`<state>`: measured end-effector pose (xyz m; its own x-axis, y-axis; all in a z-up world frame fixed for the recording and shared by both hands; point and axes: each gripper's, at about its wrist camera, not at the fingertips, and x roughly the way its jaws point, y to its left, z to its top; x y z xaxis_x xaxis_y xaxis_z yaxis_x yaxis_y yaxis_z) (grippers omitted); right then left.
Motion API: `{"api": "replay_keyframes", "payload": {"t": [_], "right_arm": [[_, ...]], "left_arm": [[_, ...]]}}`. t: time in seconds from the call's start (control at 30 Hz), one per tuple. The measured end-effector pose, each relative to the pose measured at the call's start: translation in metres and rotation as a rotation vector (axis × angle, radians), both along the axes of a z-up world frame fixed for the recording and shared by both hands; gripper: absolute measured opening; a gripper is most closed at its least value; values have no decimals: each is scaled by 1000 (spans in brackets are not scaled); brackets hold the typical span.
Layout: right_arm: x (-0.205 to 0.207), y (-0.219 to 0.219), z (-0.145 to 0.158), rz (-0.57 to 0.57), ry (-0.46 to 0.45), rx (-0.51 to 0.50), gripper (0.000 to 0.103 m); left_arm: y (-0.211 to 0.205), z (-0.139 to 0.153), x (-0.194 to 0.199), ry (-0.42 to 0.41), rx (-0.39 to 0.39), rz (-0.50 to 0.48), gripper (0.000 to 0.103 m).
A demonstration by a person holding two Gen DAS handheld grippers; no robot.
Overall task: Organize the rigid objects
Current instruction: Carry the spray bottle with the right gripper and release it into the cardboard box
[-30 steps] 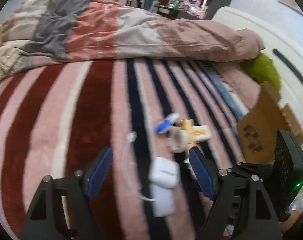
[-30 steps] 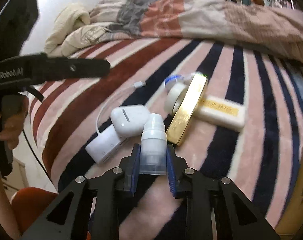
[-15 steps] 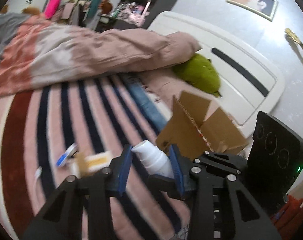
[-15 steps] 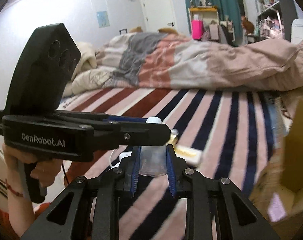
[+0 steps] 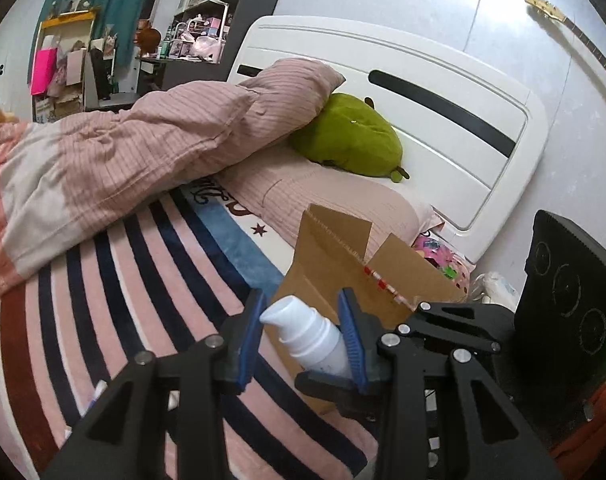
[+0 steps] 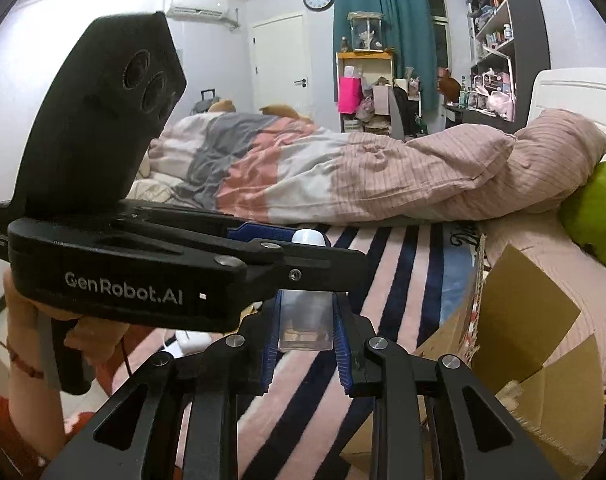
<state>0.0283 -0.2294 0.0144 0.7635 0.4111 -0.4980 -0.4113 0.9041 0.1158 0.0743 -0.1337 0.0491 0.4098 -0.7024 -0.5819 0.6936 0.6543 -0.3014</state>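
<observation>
A white pump bottle [image 5: 307, 336] with a clear base [image 6: 305, 322] is held in the air over the striped bed. My right gripper [image 6: 305, 332] is shut on its base. My left gripper [image 5: 299, 320] has its blue pads on either side of the bottle's white pump top [image 6: 309, 237]; the left pad [image 5: 250, 332] stands a little apart from it, the right pad touches it. An open cardboard box [image 5: 355, 264] stands just behind the bottle, toward the headboard; it also shows at the right of the right wrist view [image 6: 519, 344].
The bed has a pink, red and navy striped blanket [image 5: 115, 300]. A rumpled duvet [image 6: 343, 172] lies along the far side. A green plush [image 5: 351, 136] and pink pillow [image 5: 327, 200] lie by the white headboard [image 5: 443, 120]. A white item [image 6: 187, 338] lies on the blanket.
My right gripper lifted the bottle off the blanket and carried it toward the box. My left gripper swung from the pile of items to the bottle and narrowed around its pump top.
</observation>
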Motion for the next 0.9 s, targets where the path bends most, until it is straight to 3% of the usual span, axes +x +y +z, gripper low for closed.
{"api": "replay_keyframes", "payload": {"t": [0.23, 0.4, 0.77, 0.83, 0.9], "right_arm": [[5, -12, 9, 33, 26, 85, 20], [7, -19, 14, 35, 27, 65, 20], [41, -58, -23, -68, 229, -54, 20], [46, -62, -29, -78, 261, -74, 20], [48, -62, -33, -88, 285, -109, 24]], "left_arm": [[-6, 17, -1, -11, 59, 11, 34], [-20, 17, 3, -1, 84, -5, 34], [-86, -36, 44, 181, 150, -98, 34], [-89, -41, 46, 186, 164, -91, 43], [-86, -40, 46, 177, 163, -66, 64]]}}
